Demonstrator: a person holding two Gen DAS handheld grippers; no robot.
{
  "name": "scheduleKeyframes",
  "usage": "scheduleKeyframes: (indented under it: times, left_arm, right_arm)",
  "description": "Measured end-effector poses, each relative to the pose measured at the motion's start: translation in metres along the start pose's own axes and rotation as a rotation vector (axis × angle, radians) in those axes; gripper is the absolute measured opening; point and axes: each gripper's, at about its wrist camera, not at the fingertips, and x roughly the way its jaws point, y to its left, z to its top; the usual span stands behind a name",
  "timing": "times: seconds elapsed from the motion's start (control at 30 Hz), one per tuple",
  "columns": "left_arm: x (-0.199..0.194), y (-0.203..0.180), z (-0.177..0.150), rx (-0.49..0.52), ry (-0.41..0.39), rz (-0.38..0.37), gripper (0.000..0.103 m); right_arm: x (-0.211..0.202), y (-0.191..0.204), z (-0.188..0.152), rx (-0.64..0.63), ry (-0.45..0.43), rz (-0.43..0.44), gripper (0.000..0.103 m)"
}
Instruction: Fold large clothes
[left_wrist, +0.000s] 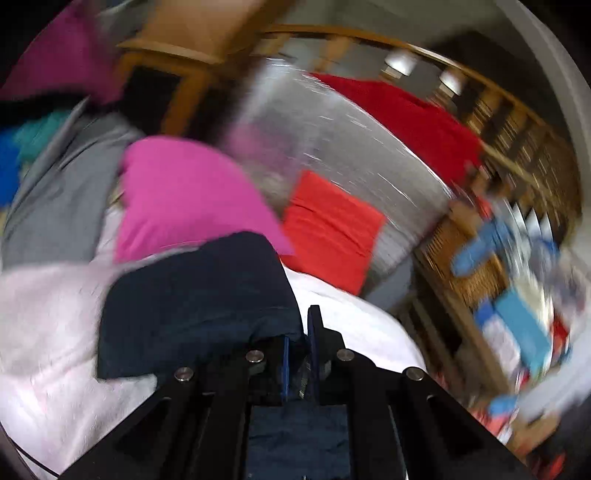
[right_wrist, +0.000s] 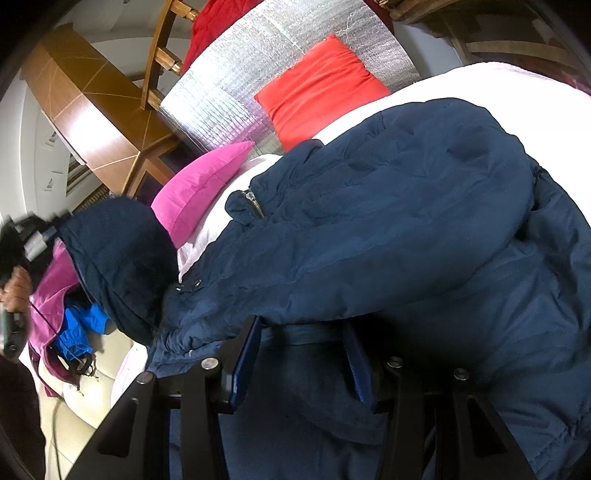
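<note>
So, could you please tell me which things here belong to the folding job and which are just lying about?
In the job: navy jacket; left gripper; right gripper.
Lying about: pink cushion; red cushion; blue garment.

Navy jacket (right_wrist: 388, 236) matt padded cloth; silver backing (right_wrist: 229, 92) shiny quilted foil; headboard (right_wrist: 107, 122) glossy wood.

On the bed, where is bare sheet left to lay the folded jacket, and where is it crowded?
Bare white sheet shows beyond the navy jacket, bordered by the red cushion. A smaller strip lies between the jacket collar and the pink pillow. The side by the pink and blue clothes is crowded. The jacket covers the middle.
</note>
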Motion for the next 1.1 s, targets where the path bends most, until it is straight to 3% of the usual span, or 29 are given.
scheduleKeyframes:
  times: [0.2, 0.33, 0.37, 0.4, 0.43, 0.47, 0.6, 0.73, 0.83, 0.9, 0.97, 1.1]
  left_arm:
    - [0.061, -0.053, -0.055, 0.182, 0.236, 0.001, 0.009]
    - [0.114, -0.020, -0.105, 0.064, 0.456, 0.003, 0.010]
    - [0.124, -0.004, -0.119, 0.000, 0.507, -0.009, 0.016]
    - [0.130, 0.015, -0.132, -0.081, 0.556, -0.030, 0.035]
    - [0.131, 0.027, -0.140, -0.130, 0.580, -0.030, 0.045]
    - [0.128, 0.037, -0.146, -0.167, 0.589, -0.028, 0.053]
    - [0.091, 0.048, -0.159, -0.178, 0.552, -0.061, 0.061]
    - [0.039, 0.062, -0.158, -0.208, 0.465, -0.037, 0.064]
    - [0.007, 0.085, -0.155, -0.298, 0.401, 0.009, 0.065]
    - [-0.006, 0.093, -0.154, -0.344, 0.375, 0.059, 0.065]
    - [-0.026, 0.107, -0.155, -0.382, 0.347, 0.128, 0.065]
    - [-0.053, 0.125, -0.159, -0.418, 0.313, 0.223, 0.065]
  right_arm:
    - [-0.001, -0.002, 0.000, 0.009, -0.006, 0.015, 0.050]
    - [-0.001, -0.002, -0.001, 0.009, -0.006, 0.015, 0.050]
    - [-0.001, -0.002, -0.001, 0.009, -0.006, 0.015, 0.050]
    - [-0.001, -0.002, -0.001, 0.009, -0.006, 0.015, 0.050]
    - [-0.001, -0.002, -0.001, 0.009, -0.006, 0.015, 0.050]
    - [-0.001, -0.002, -0.001, 0.009, -0.006, 0.015, 0.050]
    - [-0.001, -0.002, -0.001, 0.008, -0.006, 0.014, 0.050]
    - [-0.001, -0.002, -0.001, 0.005, -0.005, 0.011, 0.050]
    - [-0.001, -0.001, 0.000, 0.001, 0.002, 0.002, 0.051]
    - [0.001, 0.005, 0.003, -0.018, 0.032, -0.018, 0.056]
    - [-0.003, 0.017, 0.006, -0.059, 0.073, -0.043, 0.078]
    - [-0.019, 0.060, 0.015, -0.214, 0.080, -0.098, 0.080]
